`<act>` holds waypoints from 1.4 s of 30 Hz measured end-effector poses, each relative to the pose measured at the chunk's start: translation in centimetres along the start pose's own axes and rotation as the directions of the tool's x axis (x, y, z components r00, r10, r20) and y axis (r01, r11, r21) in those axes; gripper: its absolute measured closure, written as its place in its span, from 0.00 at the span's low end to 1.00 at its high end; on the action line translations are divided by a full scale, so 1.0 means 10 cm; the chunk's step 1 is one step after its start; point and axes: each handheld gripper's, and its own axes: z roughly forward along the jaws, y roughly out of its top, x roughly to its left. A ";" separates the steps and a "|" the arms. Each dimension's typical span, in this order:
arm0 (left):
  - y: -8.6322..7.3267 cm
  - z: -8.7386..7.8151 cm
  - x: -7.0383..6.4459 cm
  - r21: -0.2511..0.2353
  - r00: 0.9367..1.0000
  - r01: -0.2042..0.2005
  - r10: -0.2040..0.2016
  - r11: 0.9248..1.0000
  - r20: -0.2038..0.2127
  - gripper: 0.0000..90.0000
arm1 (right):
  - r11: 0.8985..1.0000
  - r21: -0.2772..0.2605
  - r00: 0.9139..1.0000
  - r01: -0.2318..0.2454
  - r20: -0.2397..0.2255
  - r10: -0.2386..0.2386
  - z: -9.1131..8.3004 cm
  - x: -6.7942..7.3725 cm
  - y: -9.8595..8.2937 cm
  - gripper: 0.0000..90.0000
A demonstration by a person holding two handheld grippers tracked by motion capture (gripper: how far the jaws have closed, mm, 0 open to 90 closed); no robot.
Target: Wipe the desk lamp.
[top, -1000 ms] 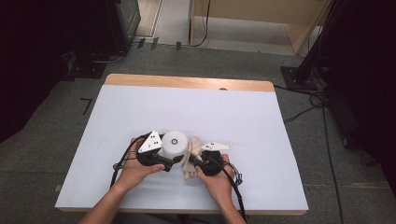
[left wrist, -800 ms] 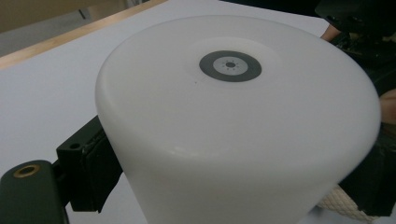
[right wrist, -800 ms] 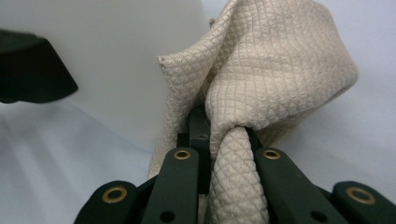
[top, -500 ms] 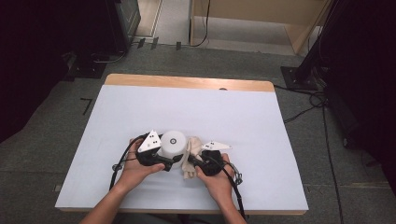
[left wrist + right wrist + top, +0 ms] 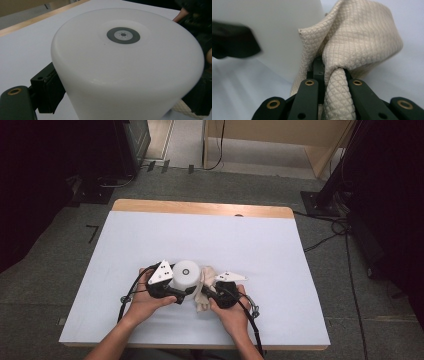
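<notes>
Near the table's (image 5: 150, 245) front edge, left gripper (image 5: 176, 295) clamping white canister (image 5: 185, 275), right gripper (image 5: 333, 75) view showing quilted cloth (image 5: 362, 42) pinched.

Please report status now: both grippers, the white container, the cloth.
Left gripper shut on white container. Right gripper shut on beige cloth, cloth against container. Nothing in the way.

Upturned cup (image 5: 185, 275) on the counter (image 5: 280, 270) near its front edge, cloth (image 5: 204, 290) touching the cup's right side, left hand-held gripper (image 5: 176, 294) at its left, right hand-held gripper (image 5: 209, 293) right of the cloth

Cloth (image 5: 204, 290) partly hidden behind cylinder (image 5: 186, 276)
</notes>
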 end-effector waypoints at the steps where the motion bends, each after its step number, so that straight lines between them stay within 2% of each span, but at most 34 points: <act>1: 0.00 0.00 0.00 0.000 1.000 -0.001 0.001 1.000 0.001 0.09 | 1.000 0.014 1.000 -0.006 0.005 0.006 0.04 -0.02 -0.02 0.93; 4: 0.00 0.00 0.00 0.000 1.000 -0.001 0.001 1.000 0.001 0.10 | 0.999 0.030 1.000 -0.023 0.001 0.023 0.07 -0.04 -0.04 0.93; 7: 0.00 0.00 0.01 -0.001 1.000 0.000 0.000 1.000 0.002 0.10 | 0.999 0.030 1.000 -0.013 0.005 0.013 0.07 -0.04 -0.04 0.93; 10: 0.00 0.00 0.00 0.000 1.000 -0.002 0.002 1.000 0.001 0.09 | 1.000 0.009 1.000 -0.013 -0.002 0.013 0.03 -0.02 -0.01 0.93; 13: 0.00 0.00 0.01 -0.001 1.000 0.000 0.000 1.000 0.002 0.09 | 0.998 -0.062 1.000 0.021 -0.007 -0.022 -0.11 0.05 0.10 0.93; 15: 0.00 0.00 0.01 -0.003 1.000 0.000 0.000 1.000 0.002 0.09 | 0.991 -0.128 0.999 0.049 -0.008 -0.051 -0.23 0.11 0.17 0.93; 17: 0.00 0.00 0.01 -0.003 1.000 0.000 0.000 1.000 0.002 0.10 | 0.986 -0.158 0.998 0.057 -0.006 -0.059 -0.30 0.16 0.21 0.93; 19: 0.00 0.00 0.01 -0.002 1.000 -0.001 0.001 1.000 0.002 0.10 | 0.984 -0.166 0.998 0.065 -0.001 -0.066 -0.32 0.17 0.22 0.93; 26: 0.00 0.00 0.01 -0.002 1.000 -0.003 0.003 1.000 0.003 0.09 | 0.994 -0.102 0.999 0.035 0.003 -0.035 -0.17 0.09 0.12 0.94; 29: 0.00 0.00 0.01 -0.001 1.000 -0.004 0.004 1.000 0.003 0.10 | 0.999 -0.053 1.000 0.014 0.008 -0.014 -0.06 0.03 0.05 0.94; 33: 0.00 0.00 0.01 -0.002 1.000 -0.003 0.003 1.000 0.003 0.10 | 1.000 -0.008 1.000 0.003 0.017 -0.003 0.04 -0.01 -0.02 0.93; 40: 0.00 -0.01 -0.01 0.000 1.000 0.010 -0.010 1.000 -0.004 0.08 | 1.000 0.013 1.000 -0.002 0.017 0.002 0.07 -0.06 -0.04 0.93; 42: 0.00 -0.04 -0.02 -0.009 0.999 0.025 -0.025 1.000 -0.026 0.01 | 1.000 0.013 1.000 -0.009 0.018 0.008 0.07 -0.07 -0.04 0.93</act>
